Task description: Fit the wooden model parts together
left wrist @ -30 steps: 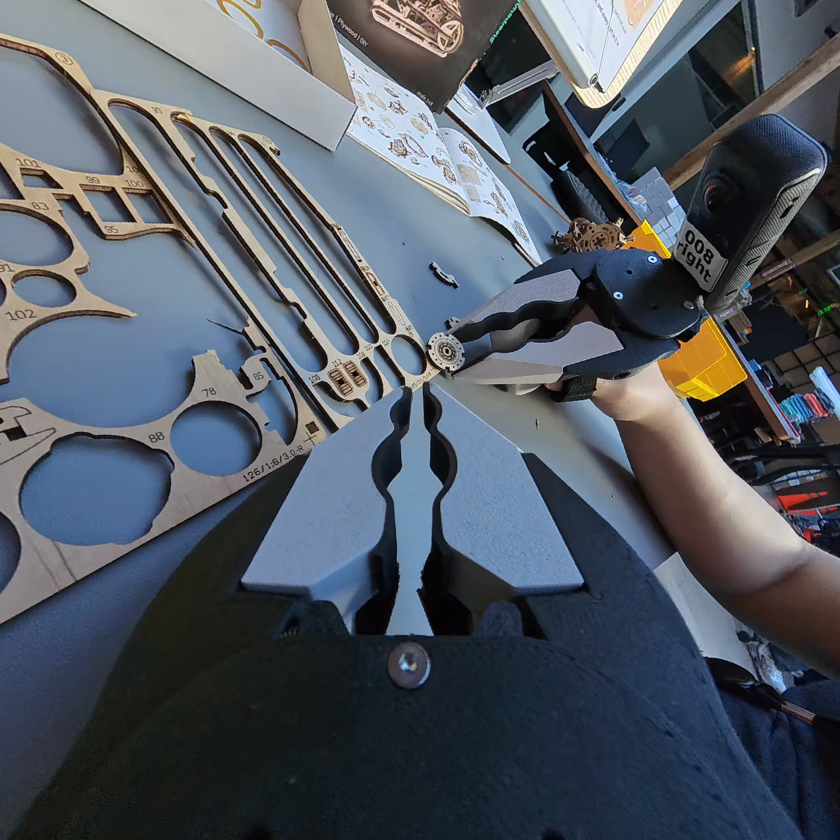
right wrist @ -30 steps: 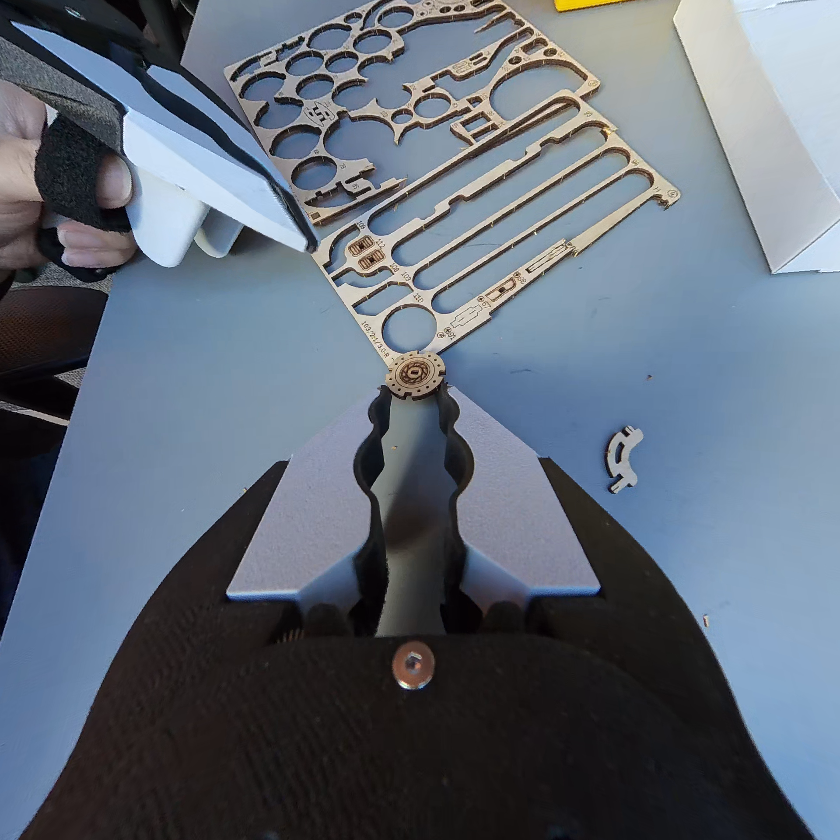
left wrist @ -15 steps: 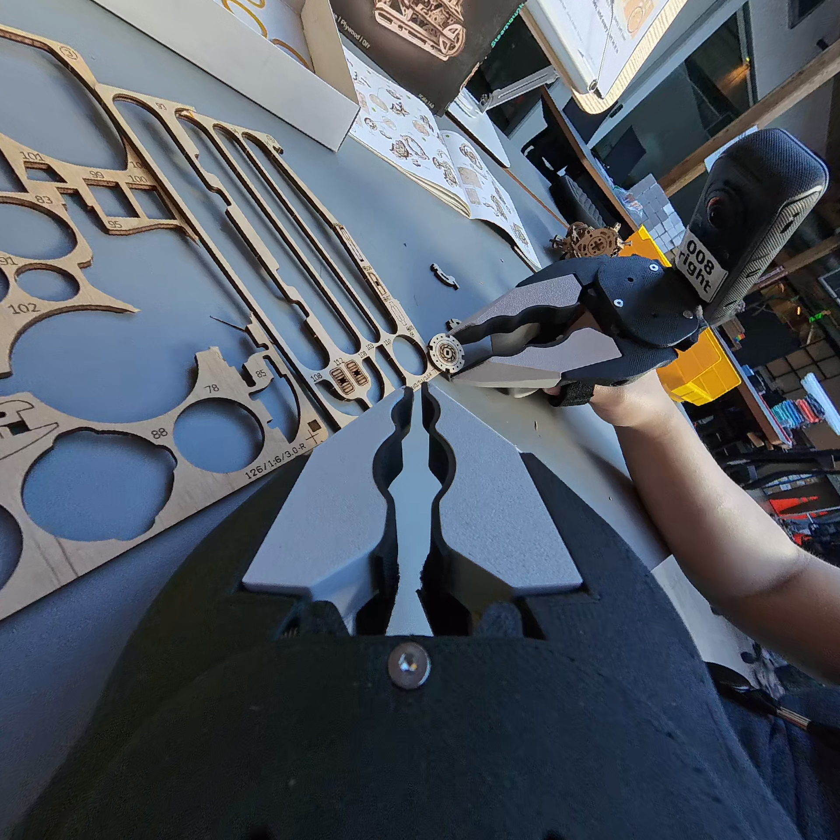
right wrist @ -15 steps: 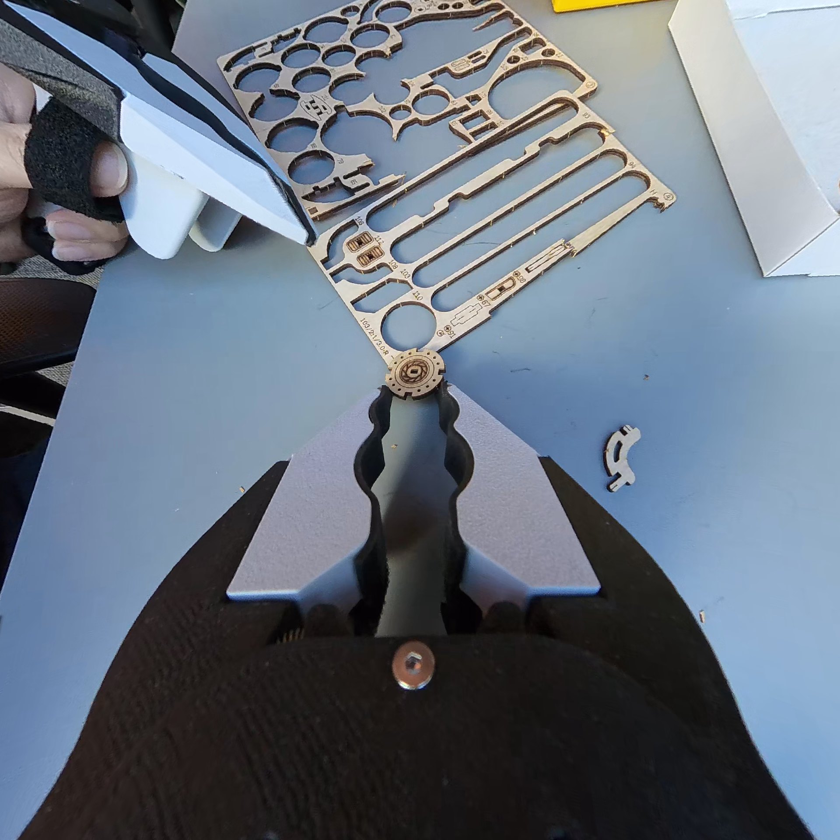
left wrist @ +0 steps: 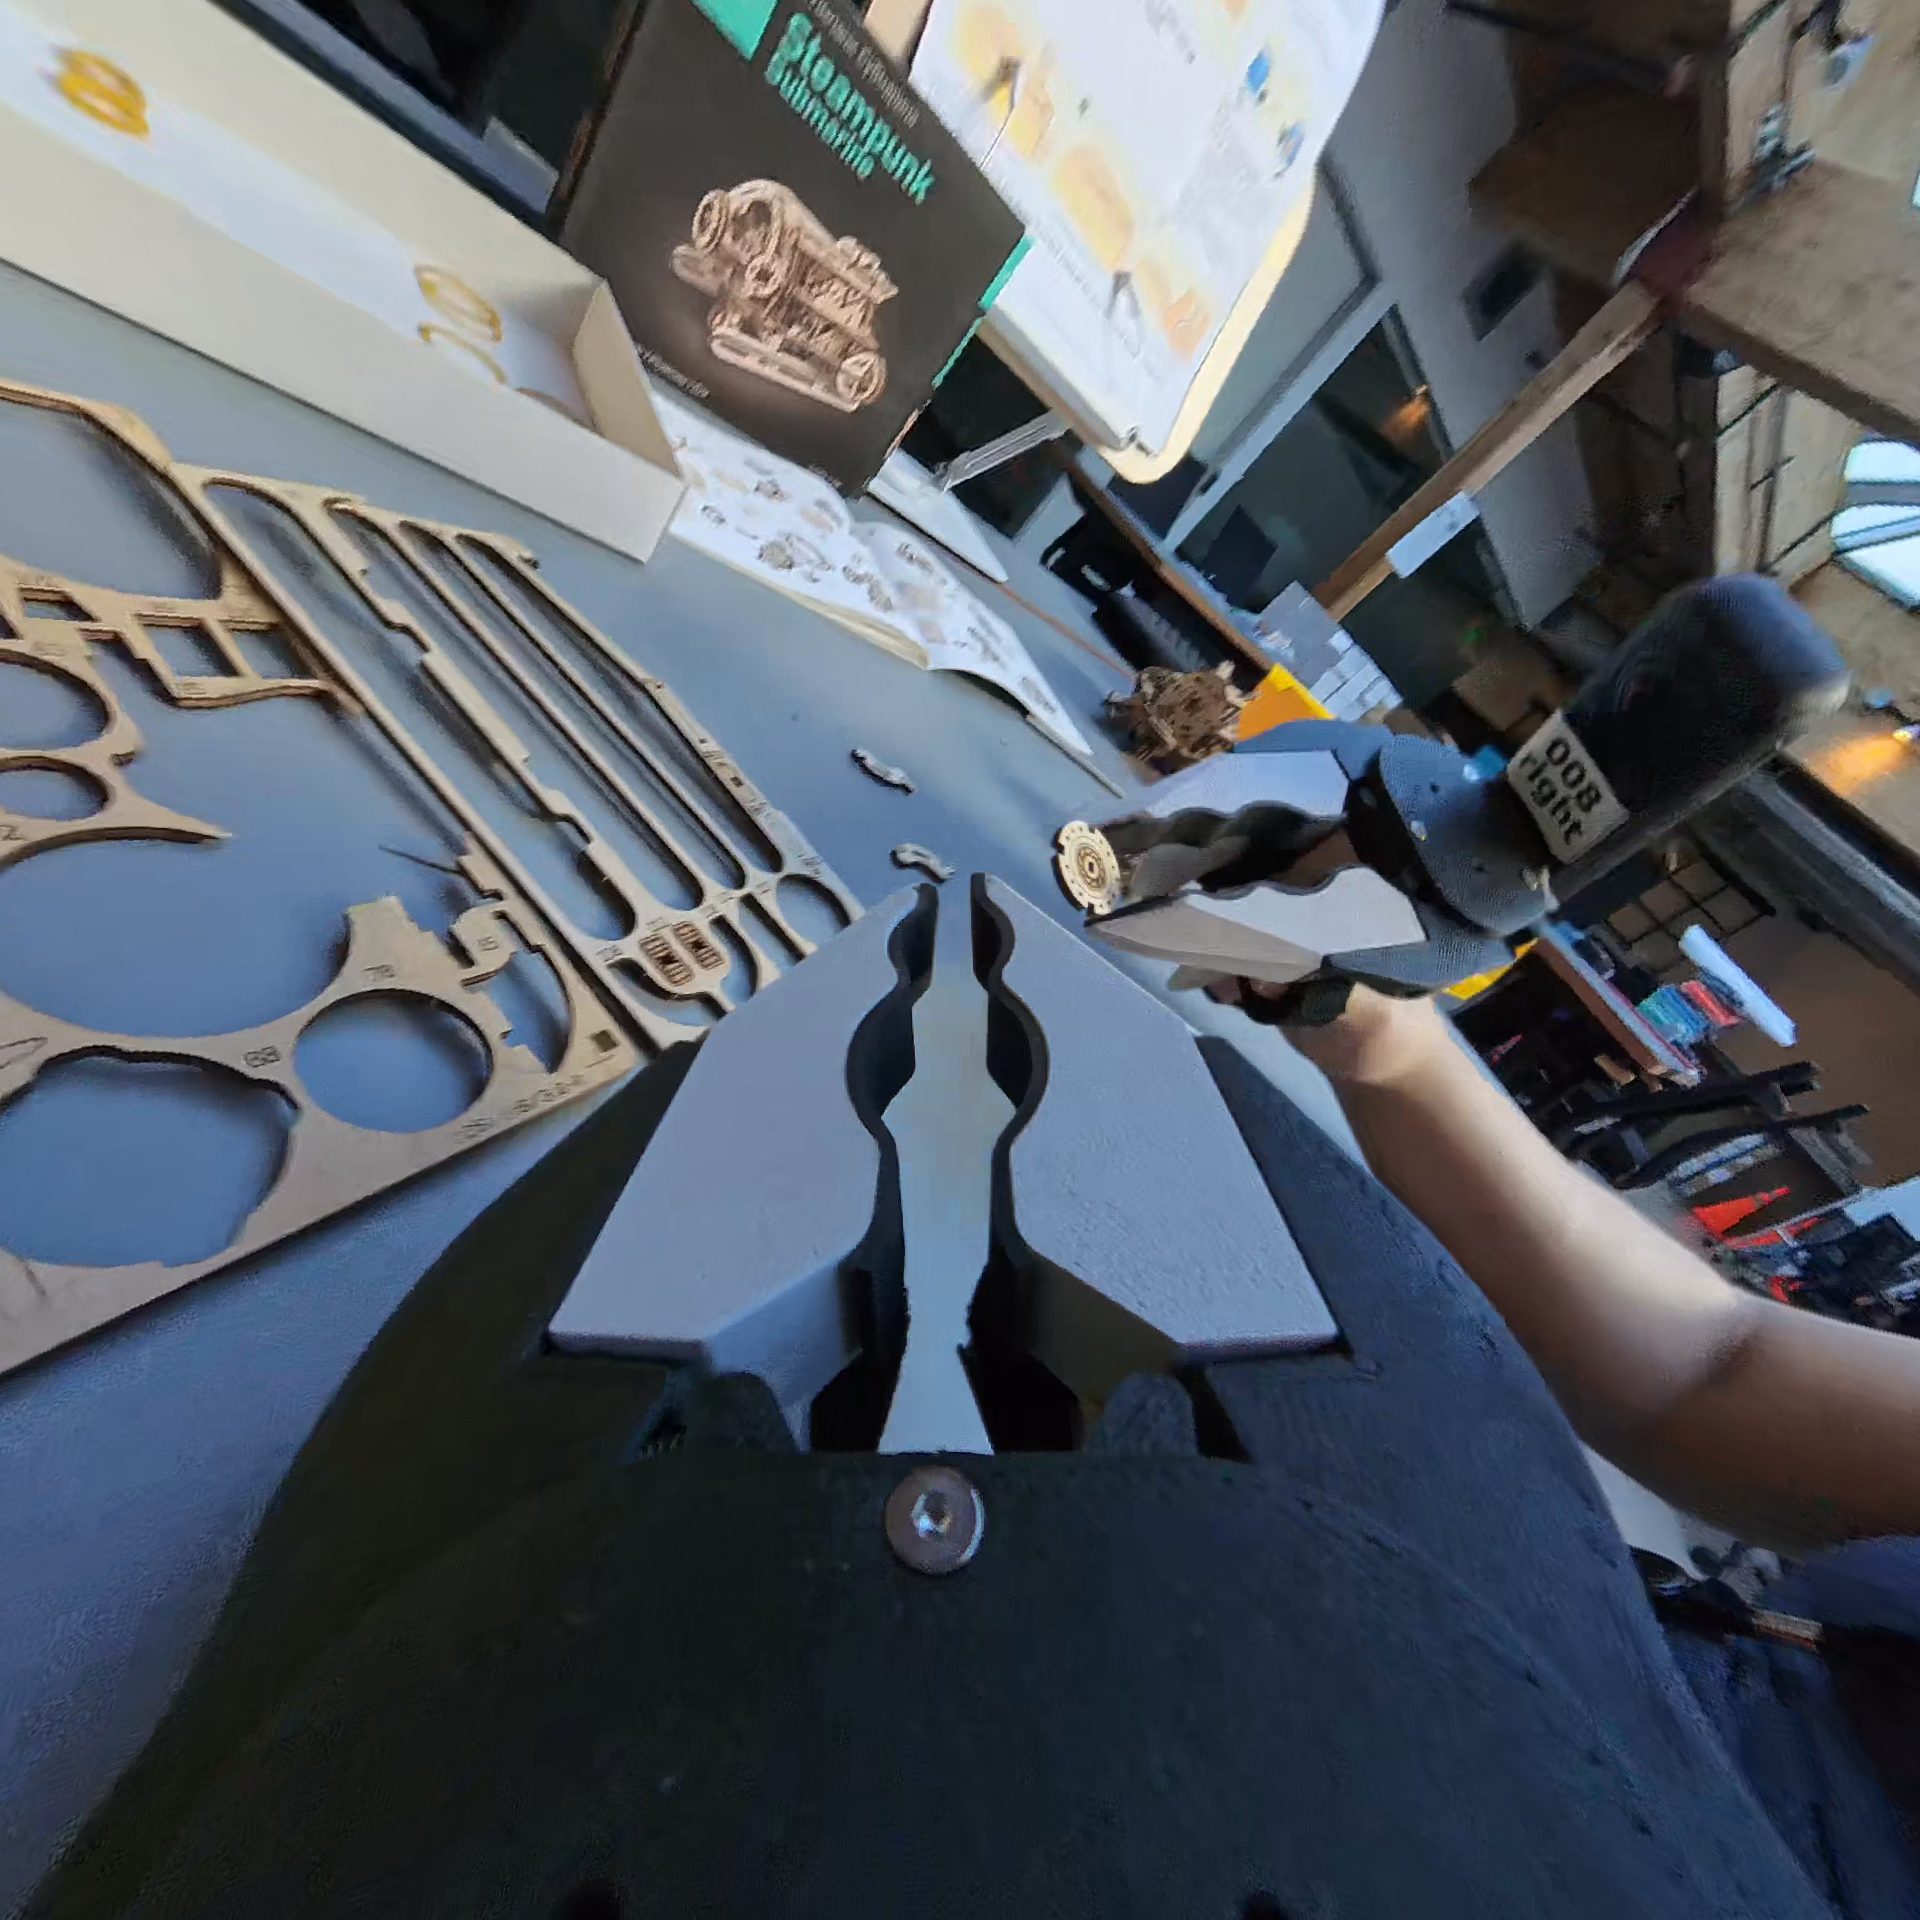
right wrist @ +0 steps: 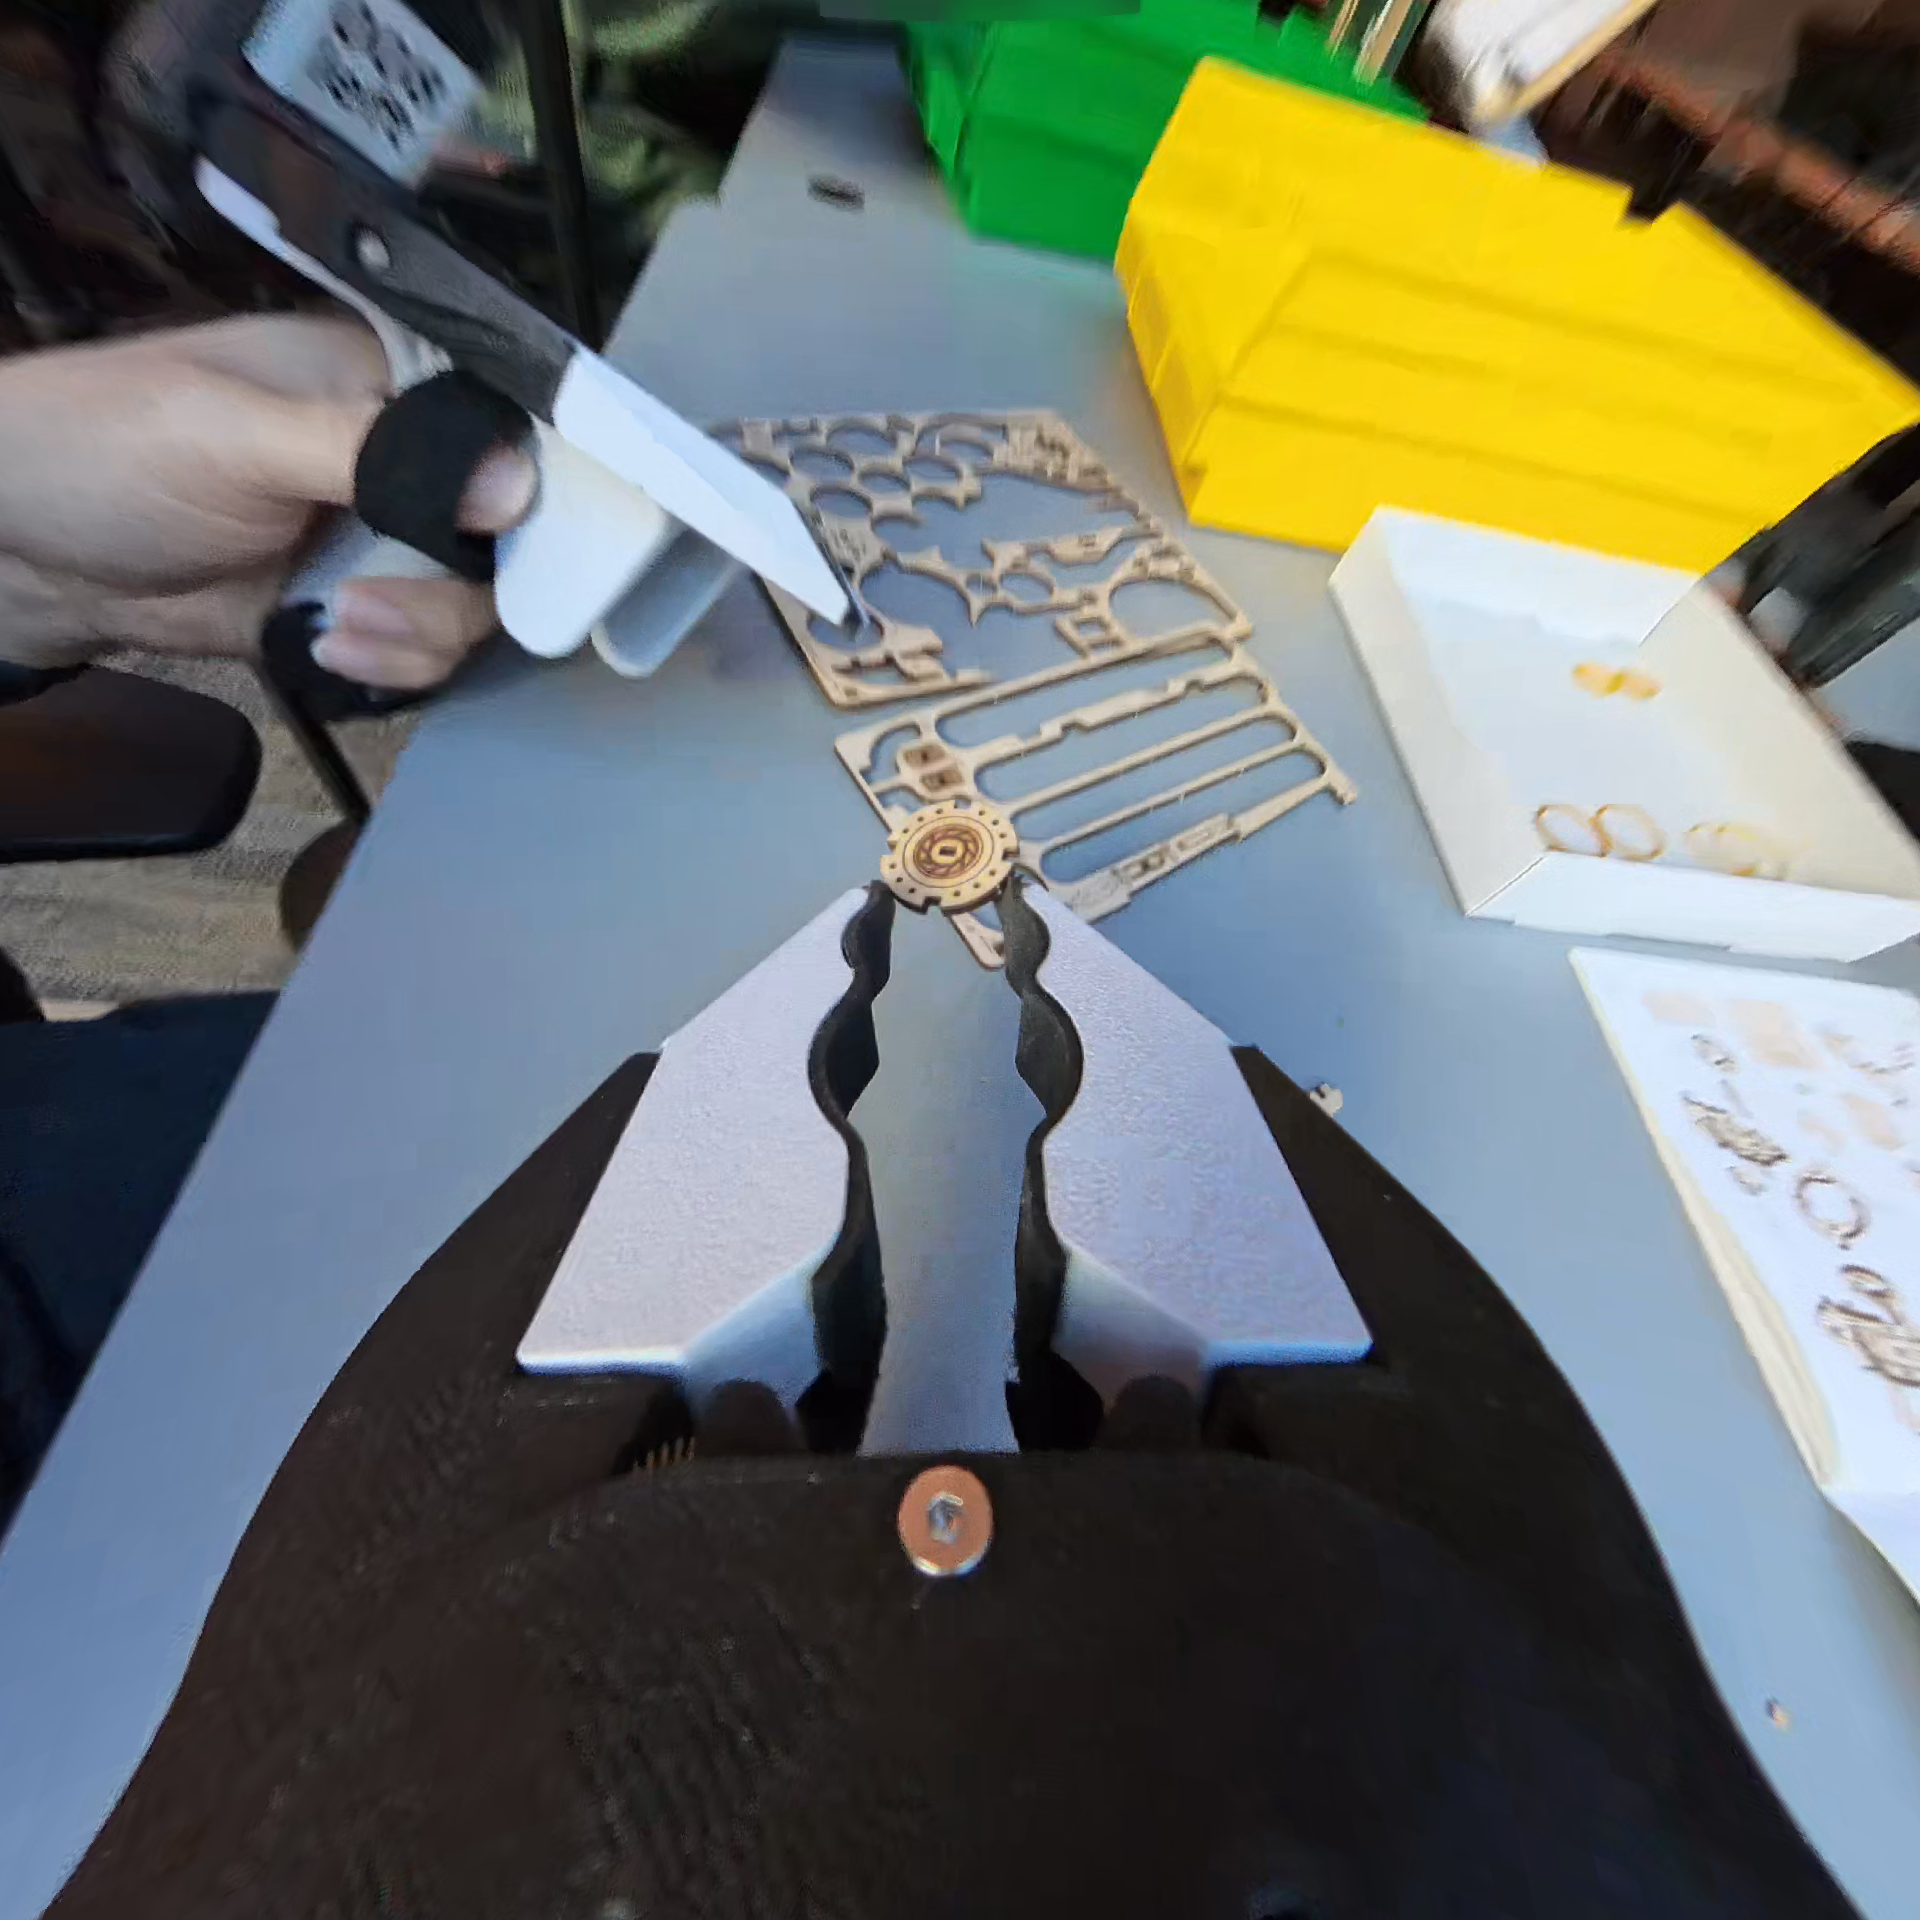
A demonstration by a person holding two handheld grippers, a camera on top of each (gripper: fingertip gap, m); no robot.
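Observation:
My right gripper (right wrist: 943, 902) is shut on a small round notched wooden disc (right wrist: 948, 858) and holds it above the grey table; the disc also shows in the left wrist view (left wrist: 1088, 864), pinched at that gripper's tip (left wrist: 1117, 868). My left gripper (left wrist: 954, 885) is shut and empty, hovering over the table near the corner of the laser-cut plywood sheets (left wrist: 343, 831). In the right wrist view the left gripper (right wrist: 847, 613) is over the sheets (right wrist: 1039, 623). Two small loose wooden pieces (left wrist: 923, 858) lie on the table.
A white box (left wrist: 343, 343) and a dark kit box (left wrist: 790, 239) stand at the back, with an open instruction booklet (left wrist: 883, 592). Yellow bins (right wrist: 1475, 343), a green bin (right wrist: 1029, 114) and a white tray (right wrist: 1621, 727) lie beyond the sheets. A partly built wooden model (left wrist: 1174, 707) stands farther off. Tip to tip, the grippers are about 7 cm apart.
My right gripper has lifted and tilted up with the disc, so more of the far table shows. My left gripper has risen and shifted; both views are motion-blurred.

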